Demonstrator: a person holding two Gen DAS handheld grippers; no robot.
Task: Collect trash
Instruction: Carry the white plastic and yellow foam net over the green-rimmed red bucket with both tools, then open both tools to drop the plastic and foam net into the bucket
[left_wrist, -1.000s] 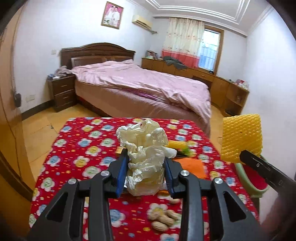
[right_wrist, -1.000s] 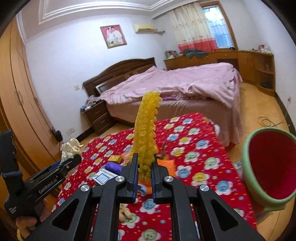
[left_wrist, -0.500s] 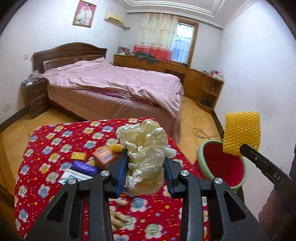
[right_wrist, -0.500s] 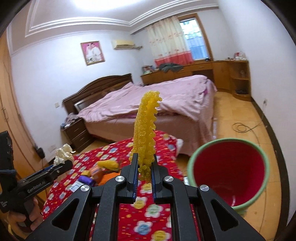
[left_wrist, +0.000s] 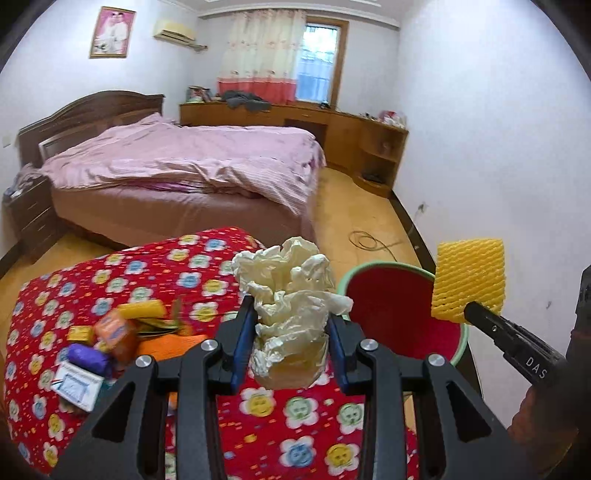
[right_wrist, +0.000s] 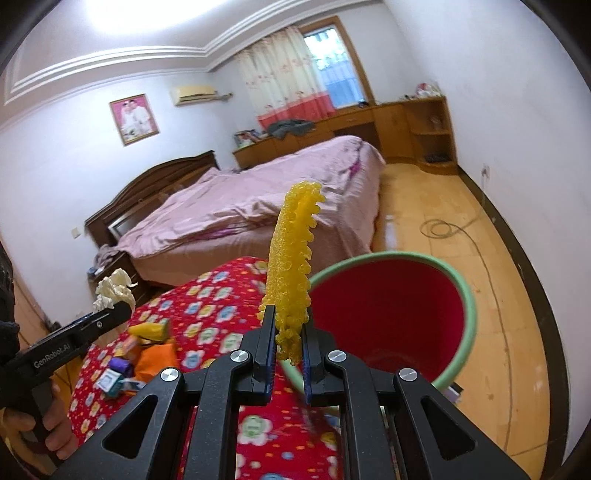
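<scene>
My left gripper (left_wrist: 290, 343) is shut on a crumpled wad of cream paper (left_wrist: 290, 295), held above the right edge of the red flowered table (left_wrist: 110, 273). My right gripper (right_wrist: 289, 339) is shut on a yellow foam fruit net (right_wrist: 291, 254), standing upright between the pads. A red bin with a green rim (right_wrist: 388, 314) stands off the table's right side, just beyond both loads. In the left wrist view the foam net (left_wrist: 469, 280) hangs over the bin's (left_wrist: 391, 302) right rim. In the right wrist view the paper wad (right_wrist: 112, 290) shows at the left in the left gripper (right_wrist: 110, 317).
Small things lie on the table: a purple roll (left_wrist: 88, 356), an orange box (left_wrist: 114, 330), a yellow packet (left_wrist: 144, 308), an orange cloth (left_wrist: 166, 343), a white carton (left_wrist: 75, 384). A pink bed (left_wrist: 184, 166) lies behind, wooden cabinets (left_wrist: 351, 140) beyond. A cable (right_wrist: 443, 229) lies on the floor.
Both grippers have swung to the right with their loads. The bin has come from the right edge of the views to just ahead of them; the table has slid left.
</scene>
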